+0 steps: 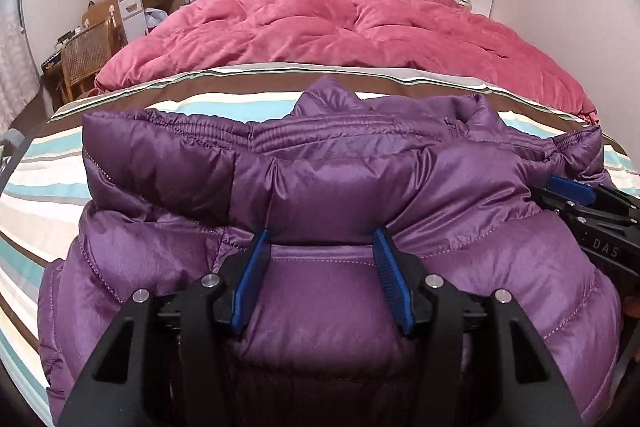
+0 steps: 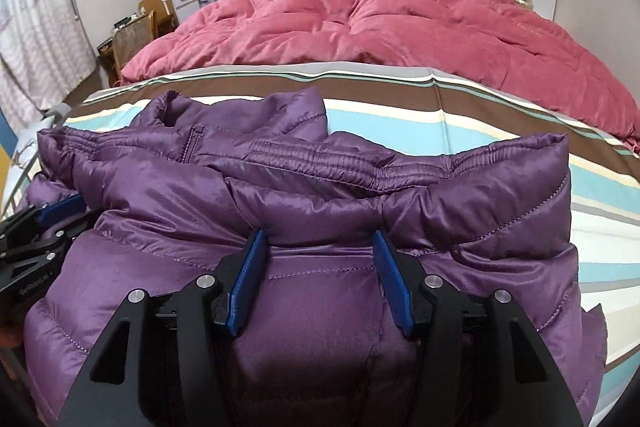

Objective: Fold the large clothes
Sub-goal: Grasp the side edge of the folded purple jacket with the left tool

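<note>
On the striped bed sheet (image 1: 120, 163), at the near end of the bed, a shiny purple quilted puffer jacket (image 1: 312, 179) is lying, partly folded over itself. A puffy fold of it is being pinched by the left gripper (image 1: 322, 239), blue pads (image 1: 256, 259) pressed into the fabric either side. Same on the right gripper (image 2: 318, 239): jaws are being held partway closed on a jacket fold. Each gripper is showing at the edge of the other's view. A rumpled pink quilted duvet (image 2: 380, 23) is lying beyond, towards the headboard.
</note>
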{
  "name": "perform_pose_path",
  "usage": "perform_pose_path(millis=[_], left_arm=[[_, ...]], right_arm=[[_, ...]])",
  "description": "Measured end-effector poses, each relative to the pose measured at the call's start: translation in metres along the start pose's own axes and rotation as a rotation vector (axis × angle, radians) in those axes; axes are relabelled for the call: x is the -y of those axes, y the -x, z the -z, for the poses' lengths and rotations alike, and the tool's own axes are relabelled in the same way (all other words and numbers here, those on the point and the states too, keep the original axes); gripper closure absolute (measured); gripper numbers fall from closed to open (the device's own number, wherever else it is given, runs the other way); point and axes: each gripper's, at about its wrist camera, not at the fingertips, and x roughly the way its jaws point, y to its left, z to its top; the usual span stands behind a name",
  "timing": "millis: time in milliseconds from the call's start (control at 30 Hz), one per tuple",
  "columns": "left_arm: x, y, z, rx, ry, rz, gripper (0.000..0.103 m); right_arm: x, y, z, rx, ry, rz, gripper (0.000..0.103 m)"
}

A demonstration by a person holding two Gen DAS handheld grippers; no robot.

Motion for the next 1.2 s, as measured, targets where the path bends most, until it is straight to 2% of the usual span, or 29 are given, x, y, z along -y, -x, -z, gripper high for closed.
perform_pose_path(millis=[100, 167, 233, 433, 567, 767, 933, 1100, 1200], left_arm=[[0.000, 0.006, -0.007, -0.038, 0.010, -0.007, 0.045], [0.000, 0.011, -0.016, -0.042, 0.017, -0.006, 0.032], [0.006, 0.019, -0.028, -0.018, 0.000, -0.008, 0.025], [0.017, -0.002, -0.059, -0.004, -0.111, -0.099, 0.023], [0.005, -0.023, -0.059, -0.017, -0.110, -0.112, 0.012], [-0.012, -0.040, -0.049, -0.011, -0.021, -0.036, 0.008], [-0.013, -0.047, -0.046, -0.018, -0.004, -0.018, 0.007], [-0.020, -0.027, -0.041, -0.011, -0.020, -0.035, 0.007], [-0.042, 0.000, -0.031, 0.021, 0.021, -0.060, 0.008]], right_arm=[[-0.003, 0.005, -0.003, 0.004, 0.011, 0.014, 0.048], [-0.003, 0.013, -0.005, 0.010, 0.011, 0.006, 0.048], [-0.001, 0.024, -0.010, 0.035, -0.007, 0.004, 0.048], [0.012, 0.026, -0.028, 0.039, -0.008, 0.098, 0.048], [0.028, 0.004, -0.025, 0.001, -0.045, 0.113, 0.047], [0.035, -0.013, -0.019, 0.012, -0.080, 0.116, 0.044], [0.036, -0.016, -0.017, 0.026, -0.086, 0.119, 0.044], [0.035, -0.010, -0.017, 0.033, -0.081, 0.121, 0.044], [0.029, 0.009, -0.014, 0.050, -0.069, 0.125, 0.043]])
